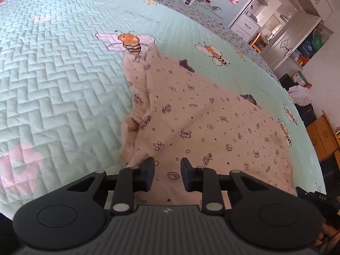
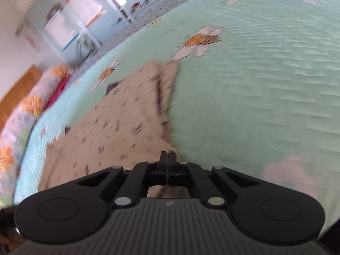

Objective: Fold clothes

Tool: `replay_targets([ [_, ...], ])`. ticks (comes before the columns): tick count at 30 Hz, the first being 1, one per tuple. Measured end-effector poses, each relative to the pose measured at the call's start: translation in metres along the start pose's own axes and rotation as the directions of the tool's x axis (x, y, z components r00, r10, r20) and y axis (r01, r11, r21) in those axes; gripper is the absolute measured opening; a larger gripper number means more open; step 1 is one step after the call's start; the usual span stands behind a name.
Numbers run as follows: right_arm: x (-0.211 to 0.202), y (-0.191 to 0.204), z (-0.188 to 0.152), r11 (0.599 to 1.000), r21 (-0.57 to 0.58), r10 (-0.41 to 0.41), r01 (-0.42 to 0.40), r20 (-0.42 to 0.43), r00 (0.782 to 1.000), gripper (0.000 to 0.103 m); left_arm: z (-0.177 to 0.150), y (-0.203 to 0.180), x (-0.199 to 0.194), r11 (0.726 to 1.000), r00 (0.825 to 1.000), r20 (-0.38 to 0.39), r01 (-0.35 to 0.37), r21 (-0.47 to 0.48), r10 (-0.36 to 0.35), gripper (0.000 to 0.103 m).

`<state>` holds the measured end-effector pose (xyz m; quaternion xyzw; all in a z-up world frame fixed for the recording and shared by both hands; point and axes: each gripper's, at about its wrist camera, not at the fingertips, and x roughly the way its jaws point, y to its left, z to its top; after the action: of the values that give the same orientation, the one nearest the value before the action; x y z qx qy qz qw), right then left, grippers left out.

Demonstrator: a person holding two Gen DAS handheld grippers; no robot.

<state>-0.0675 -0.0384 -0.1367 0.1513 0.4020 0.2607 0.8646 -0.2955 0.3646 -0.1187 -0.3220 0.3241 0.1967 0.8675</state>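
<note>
Cloth: a cream garment with tiny sea animals printed on it lies spread out on the bed, on a mint green quilt with bees.
Cloth edge: in the left wrist view its bunched edge runs from 7 o'clock up to 12 o'clock.
Left gripper: its two jaws are apart. Only flat cloth shows in the gap, and the jaws do not pinch it.
Right gripper: its jaws are together, tip to tip. It sits over the near right edge of the cloth. This picture is blurry, so I cannot tell if any cloth is caught.
Shelves: a white cupboard stands at 2 o'clock behind the bed. Its open shelves hold green, blue and orange things, too small to name.
</note>
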Motion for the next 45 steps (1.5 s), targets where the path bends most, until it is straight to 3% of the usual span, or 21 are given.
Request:
replay_targets([
  [2,-0.011,0.002,0.006,1.0,-0.001,0.01,-0.01,0.032,0.999,0.012,0.005,-0.004,-0.006,1.0,1.0,0.022,0.0,0.009,0.0,0.033],
  [5,-0.003,0.03,0.008,0.994,-0.041,0.1,-0.099,0.017,0.995,0.025,0.017,-0.021,0.014,0.999,1.0,0.021,0.0,0.045,-0.001,0.035],
  [8,0.023,0.053,0.002,0.987,-0.087,0.132,-0.134,-0.033,0.991,0.025,0.019,-0.025,0.041,0.998,1.0,-0.017,-0.015,0.058,0.016,0.035],
  [12,0.042,0.029,0.006,0.997,-0.044,0.068,-0.071,-0.052,0.996,0.023,0.017,-0.006,0.04,1.0,1.0,-0.019,-0.008,0.011,0.008,0.03],
  [13,0.039,0.015,0.01,0.998,-0.007,0.059,-0.06,-0.038,0.998,0.013,0.019,-0.002,0.034,1.0,1.0,-0.008,-0.006,0.003,0.006,0.031],
  [16,0.017,0.009,0.019,1.0,-0.001,0.021,-0.021,0.048,0.999,0.021,0.03,0.0,0.02,1.0,0.999,0.044,-0.001,0.016,0.0,0.039],
  [21,0.026,0.05,0.026,0.989,-0.075,0.134,-0.13,0.042,0.99,0.03,0.064,-0.013,0.049,0.999,0.999,0.053,0.0,0.047,-0.002,0.04],
  [23,0.045,0.066,0.025,0.983,-0.09,0.162,-0.161,-0.001,0.987,0.031,0.073,-0.012,0.074,0.996,0.999,0.018,-0.047,0.069,0.046,0.039],
  [24,0.057,0.068,0.026,0.983,-0.096,0.152,-0.154,-0.03,0.988,0.031,0.079,-0.007,0.081,0.996,0.998,0.01,-0.066,0.065,0.065,0.037],
  [26,0.079,0.065,0.028,0.99,-0.104,0.088,-0.097,-0.082,0.993,0.03,0.092,0.011,0.086,0.996,0.996,0.014,-0.085,0.024,0.084,0.008],
  [27,0.081,0.057,0.032,0.993,-0.089,0.065,-0.072,-0.08,0.995,0.027,0.098,0.02,0.088,0.996,0.995,0.015,-0.094,0.004,0.094,0.008],
  [28,0.079,0.049,0.036,0.996,-0.066,0.055,-0.06,-0.07,0.996,0.021,0.105,0.028,0.085,0.994,0.994,0.034,-0.107,-0.011,0.108,0.011],
  [29,0.073,0.045,0.039,0.997,-0.062,0.051,-0.054,-0.049,0.998,0.023,0.112,0.035,0.078,0.992,0.989,0.073,-0.125,-0.019,0.126,0.024],
  [31,0.058,0.043,0.046,0.997,-0.067,0.049,-0.048,0.006,0.999,0.031,0.124,0.046,0.068,0.99,0.983,0.123,-0.128,-0.056,0.134,0.031],
  [33,0.052,0.052,0.05,0.993,-0.084,0.083,-0.08,0.024,0.996,0.037,0.13,0.046,0.07,0.994,0.987,0.131,-0.08,-0.07,0.089,0.032],
  [35,0.063,0.074,0.052,0.984,-0.116,0.136,-0.135,-0.003,0.991,0.039,0.131,0.029,0.085,0.998,0.992,0.108,-0.062,-0.019,0.063,0.033],
  [38,0.098,0.105,0.056,0.973,-0.13,0.186,-0.193,-0.061,0.981,0.04,0.13,0.007,0.119,0.99,0.993,0.05,-0.113,0.084,0.109,0.033],
  [40,0.129,0.104,0.067,0.978,-0.12,0.155,-0.169,-0.12,0.981,0.04,0.133,-0.002,0.141,0.981,0.989,0.018,-0.147,0.13,0.146,0.032],
  [42,0.159,0.1,0.079,0.984,-0.112,0.115,-0.136,-0.179,0.977,0.038,0.146,0.015,0.144,0.988,0.99,0.016,-0.138,0.075,0.137,0.029],
  [43,0.167,0.091,0.087,0.987,-0.1,0.109,-0.128,-0.18,0.978,0.026,0.153,0.025,0.142,0.99,0.991,0.018,-0.136,0.04,0.135,0.026],
  [45,0.162,0.066,0.107,0.997,-0.029,0.074,-0.078,-0.122,0.99,0.023,0.167,0.04,0.134,0.988,0.987,0.043,-0.154,-0.004,0.155,0.03],
])
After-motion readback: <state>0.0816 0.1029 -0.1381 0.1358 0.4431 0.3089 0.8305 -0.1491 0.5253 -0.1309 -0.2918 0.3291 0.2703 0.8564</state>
